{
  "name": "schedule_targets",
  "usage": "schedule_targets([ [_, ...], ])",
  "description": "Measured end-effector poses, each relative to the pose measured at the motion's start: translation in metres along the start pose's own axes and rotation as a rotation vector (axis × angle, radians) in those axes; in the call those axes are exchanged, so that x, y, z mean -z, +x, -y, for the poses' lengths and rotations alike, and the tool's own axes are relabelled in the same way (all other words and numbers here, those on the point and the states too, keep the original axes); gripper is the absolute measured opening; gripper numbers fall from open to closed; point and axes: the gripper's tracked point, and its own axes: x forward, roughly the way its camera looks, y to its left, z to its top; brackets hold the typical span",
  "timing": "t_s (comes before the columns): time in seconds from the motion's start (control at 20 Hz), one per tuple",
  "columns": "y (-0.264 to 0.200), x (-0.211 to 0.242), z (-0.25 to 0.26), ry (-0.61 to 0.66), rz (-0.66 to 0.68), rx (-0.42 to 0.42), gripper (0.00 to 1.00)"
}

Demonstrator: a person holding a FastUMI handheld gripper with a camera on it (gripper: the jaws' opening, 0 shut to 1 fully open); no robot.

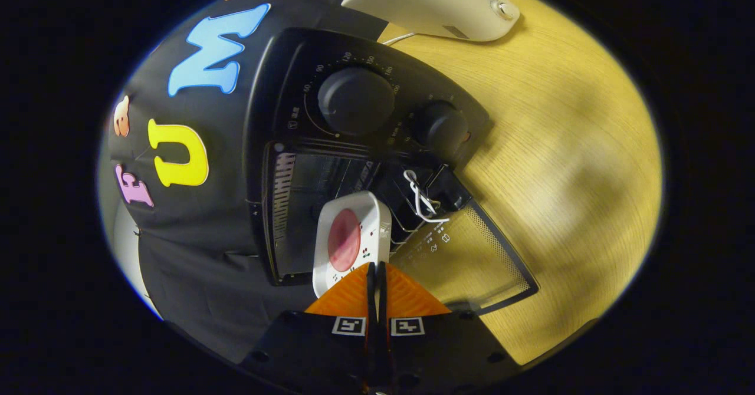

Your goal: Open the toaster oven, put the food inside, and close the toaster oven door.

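The black toaster oven [307,88] stands on the wooden table with two round knobs [355,100] on its panel. Its glass door [472,253] hangs fully open, lying flat out from the cavity [307,206]. A wire rack [407,218] shows at the cavity's mouth, with a white loop [420,201] by the door's handle. My gripper [376,267] is shut on the rim of a white square plate [374,209], which carries a round pink piece of food [344,240]. The plate sits just ahead of my fingers, in front of the open cavity.
A white appliance [436,0] with a cord sits on the table beyond the oven's knob side. The light wooden tabletop [560,147] spreads out past the open door. Black booth cloth [200,247] hangs behind the oven.
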Motion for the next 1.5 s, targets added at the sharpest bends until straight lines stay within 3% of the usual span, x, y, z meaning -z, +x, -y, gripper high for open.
schedule_targets([
  [0.6,0.048,-0.027,-0.027,0.174,0.152,-0.085,0.02],
  [1.0,0.068,-0.026,-0.032,0.188,0.276,-0.052,0.02],
  [1.15,0.066,-0.028,-0.041,0.171,0.306,-0.083,0.05],
  [1.3,0.055,-0.017,-0.045,0.154,0.311,-0.094,0.18],
  [1.5,0.042,-0.006,-0.047,0.138,0.29,-0.086,0.79],
])
